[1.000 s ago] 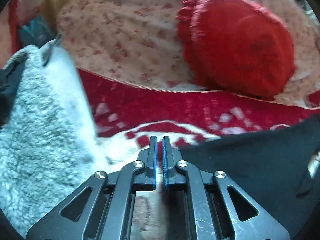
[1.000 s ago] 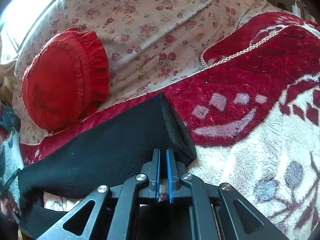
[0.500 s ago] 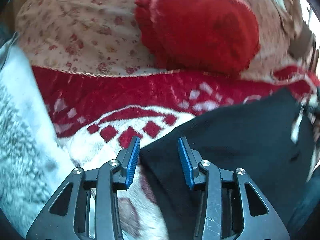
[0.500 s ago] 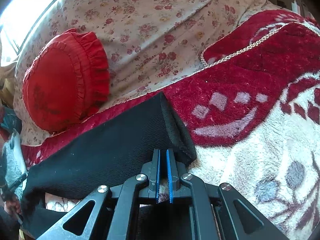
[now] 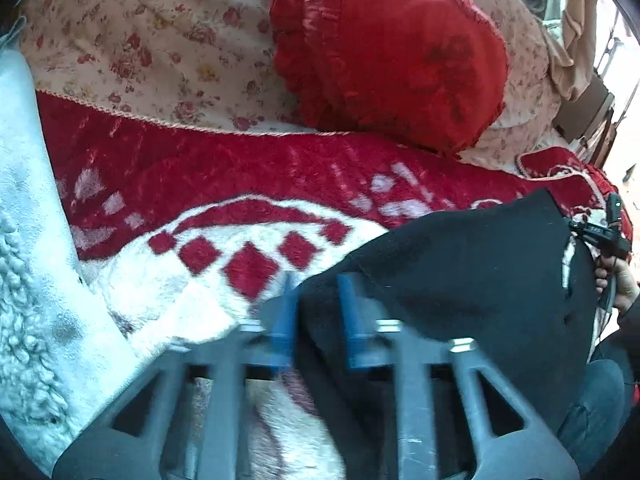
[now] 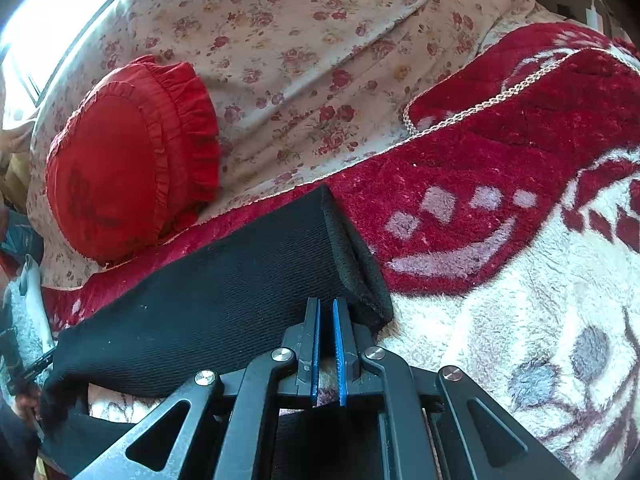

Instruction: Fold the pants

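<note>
While my right tongs (image 6: 327,334) sit nearly clenched at the hem end of the pants (image 6: 224,292), I cannot tell whether cloth is actually pinched between the blue pads or only lies just ahead of them. The black pants stretch away to the left of those tongs, across the red and white blanket (image 6: 500,280) on the bed. My left tongs (image 5: 316,308) are released, the jaws standing apart with the near corner of the pants (image 5: 460,280) lying between and just ahead of them; that view is blurred, so contact is uncertain.

I judge this to be the gripping step before a fold: one end at the right tongs, the other end about to be taken. Next, my left tongs need to close squarely on that corner, catching every layer, then both ends lift together.

Beyond the tongs a red round pillow (image 5: 400,52) leans on the flowered sheet (image 6: 340,40). I see no containers here.
</note>
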Demonstrator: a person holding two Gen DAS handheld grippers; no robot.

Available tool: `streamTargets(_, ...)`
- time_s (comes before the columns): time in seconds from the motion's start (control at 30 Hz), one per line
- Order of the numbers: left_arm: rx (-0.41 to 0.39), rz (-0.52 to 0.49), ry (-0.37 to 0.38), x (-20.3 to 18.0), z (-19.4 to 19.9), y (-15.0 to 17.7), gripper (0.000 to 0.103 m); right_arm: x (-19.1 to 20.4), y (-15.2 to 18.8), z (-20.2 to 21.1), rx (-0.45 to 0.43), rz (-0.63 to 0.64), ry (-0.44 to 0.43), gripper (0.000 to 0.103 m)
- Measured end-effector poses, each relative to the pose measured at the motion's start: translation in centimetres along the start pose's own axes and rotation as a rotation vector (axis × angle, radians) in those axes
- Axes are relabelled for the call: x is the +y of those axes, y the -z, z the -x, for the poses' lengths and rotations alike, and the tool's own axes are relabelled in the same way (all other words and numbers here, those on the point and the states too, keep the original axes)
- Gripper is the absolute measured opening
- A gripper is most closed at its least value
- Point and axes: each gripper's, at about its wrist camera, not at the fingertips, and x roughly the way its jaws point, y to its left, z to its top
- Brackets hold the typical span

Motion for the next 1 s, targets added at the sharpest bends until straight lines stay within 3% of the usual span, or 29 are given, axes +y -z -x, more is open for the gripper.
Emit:
streamTargets(0.07, -0.011, -0.024, -0.025, -0.8, 0.2, 0.2, 0.007, -0.1, 0.0, 0.0, 0.002, 0.001, 0.0, 0.005)
streamTargets(0.2, -0.042, -0.036, -0.045, -2.1, 1.5, 0.9, 0.006, -0.6, -0.9, 0.9, -0.003, -0.034, -0.024, 0.006)
streamTargets(0.3, -0.068, -0.035, -0.088, -2.4, 1.7, 1.4, 0.006, -1.6, -2.3, 5.2, -0.25, -0.073, -0.051, 0.01)
streamTargets(0.4, -0.077, -0.001, -0.117, -1.8, 0.7, 1.9, 0.006, -3.1, -3.4, 6.3, -0.339, -0.13, -0.077, 0.017)
streamTargets(0.5, -0.076, 0.0, -0.118, -1.7, 0.2, 1.9, 0.006, -4.4, -5.8, 3.7, -0.207, -0.192, -0.145, 0.018)
streamTargets(0.63, -0.082, 0.031, -0.09, -1.1, 0.3, 2.0, 0.006, -3.2, -8.1, -0.2, -0.031, -0.133, -0.21, 0.018)
streamTargets(0.7, -0.084, 0.043, -0.085, -0.9, 0.2, 2.1, 0.006, -3.0, -8.5, -1.9, 0.011, -0.116, -0.176, 0.018)
streamTargets(0.8, -0.085, 0.057, -0.075, -0.6, 0.2, 2.1, 0.008, -3.4, -8.5, -4.3, 0.088, -0.135, -0.222, 0.018)
streamTargets(0.93, -0.083, 0.073, -0.069, -0.3, 0.2, 2.1, 0.01, -3.7, -8.5, -5.6, 0.114, -0.142, -0.244, 0.018)
streamTargets(1.0, -0.081, 0.078, -0.066, -0.2, 0.1, 2.1, 0.01, -3.0, -8.3, -5.9, 0.132, -0.093, -0.209, 0.018)
